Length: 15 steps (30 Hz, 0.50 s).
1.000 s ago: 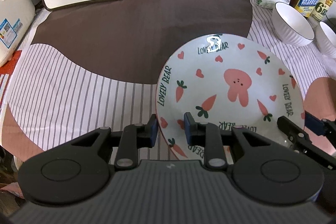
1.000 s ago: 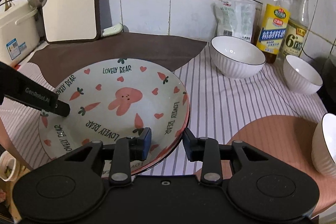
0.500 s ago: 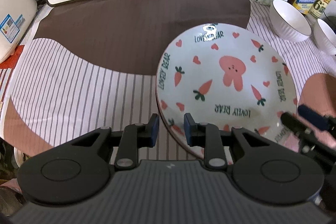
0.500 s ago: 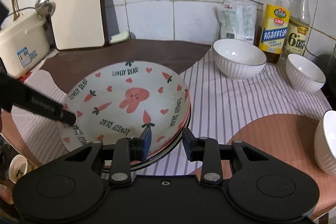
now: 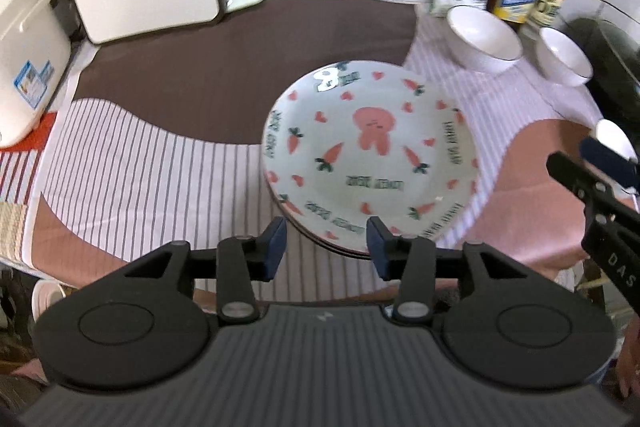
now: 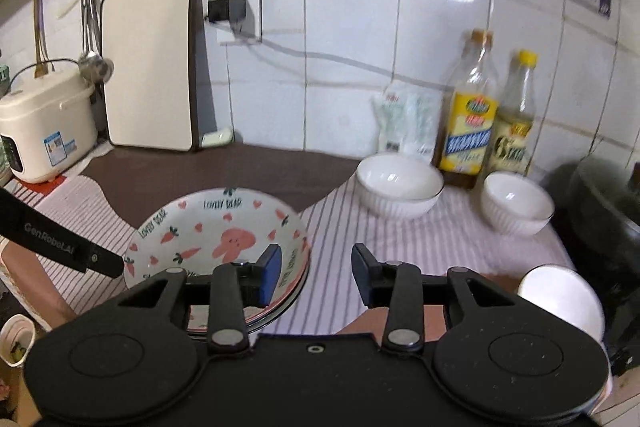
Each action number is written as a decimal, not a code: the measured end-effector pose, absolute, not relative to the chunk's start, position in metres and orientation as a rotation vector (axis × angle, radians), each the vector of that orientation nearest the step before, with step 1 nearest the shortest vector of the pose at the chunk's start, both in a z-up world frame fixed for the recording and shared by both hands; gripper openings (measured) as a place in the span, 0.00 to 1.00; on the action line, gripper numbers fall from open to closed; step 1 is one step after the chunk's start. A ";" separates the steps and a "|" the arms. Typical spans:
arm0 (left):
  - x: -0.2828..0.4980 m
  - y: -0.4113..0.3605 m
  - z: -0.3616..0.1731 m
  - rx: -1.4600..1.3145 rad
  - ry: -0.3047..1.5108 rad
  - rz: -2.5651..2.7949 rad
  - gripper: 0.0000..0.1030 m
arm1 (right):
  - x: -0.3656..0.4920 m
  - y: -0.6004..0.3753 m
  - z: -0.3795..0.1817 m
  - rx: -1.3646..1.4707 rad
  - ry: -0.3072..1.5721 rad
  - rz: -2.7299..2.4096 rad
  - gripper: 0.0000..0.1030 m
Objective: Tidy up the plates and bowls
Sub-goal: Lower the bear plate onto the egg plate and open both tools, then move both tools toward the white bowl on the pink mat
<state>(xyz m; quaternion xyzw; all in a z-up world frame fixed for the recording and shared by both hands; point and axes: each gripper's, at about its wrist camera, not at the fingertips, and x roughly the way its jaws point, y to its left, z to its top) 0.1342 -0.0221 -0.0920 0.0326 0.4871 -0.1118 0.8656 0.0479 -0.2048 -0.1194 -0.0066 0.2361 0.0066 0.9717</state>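
A rabbit-and-carrot plate (image 5: 372, 155) lies on top of a stack of plates on the striped cloth, and the right wrist view shows the plate (image 6: 216, 231) too. My left gripper (image 5: 326, 247) hovers above the stack's near rim, its jaws opening, nothing between them. My right gripper (image 6: 314, 273) is above the stack's right rim, jaws opening and empty; the right gripper (image 5: 576, 157) also shows at the right edge of the left wrist view. Three white bowls stand right of the stack: a large bowl (image 6: 400, 185), a smaller bowl (image 6: 518, 203) and a near bowl (image 6: 560, 299).
A rice cooker (image 6: 44, 135) and an upright cutting board (image 6: 148, 63) stand at the back left. Two oil bottles (image 6: 468, 123) and a bag (image 6: 406, 123) line the tiled wall. A dark pot (image 6: 600, 203) sits far right. A paper cup (image 6: 16, 339) is below the counter edge.
Both grippers have let go of the plate's rim, risen and drawn back, and their jaws have widened. The plate now rests on the stack.
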 end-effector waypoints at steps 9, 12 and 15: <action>0.103 -0.047 -0.060 0.084 0.987 -0.316 0.52 | 0.004 -0.232 -0.097 0.005 0.438 0.001 0.51; 0.098 -0.054 -0.052 0.100 0.977 -0.354 0.53 | -0.011 -0.244 -0.095 0.008 0.434 -0.011 0.53; 0.094 -0.062 -0.042 0.137 0.952 -0.371 0.54 | -0.025 -0.255 -0.094 -0.021 0.436 -0.015 0.56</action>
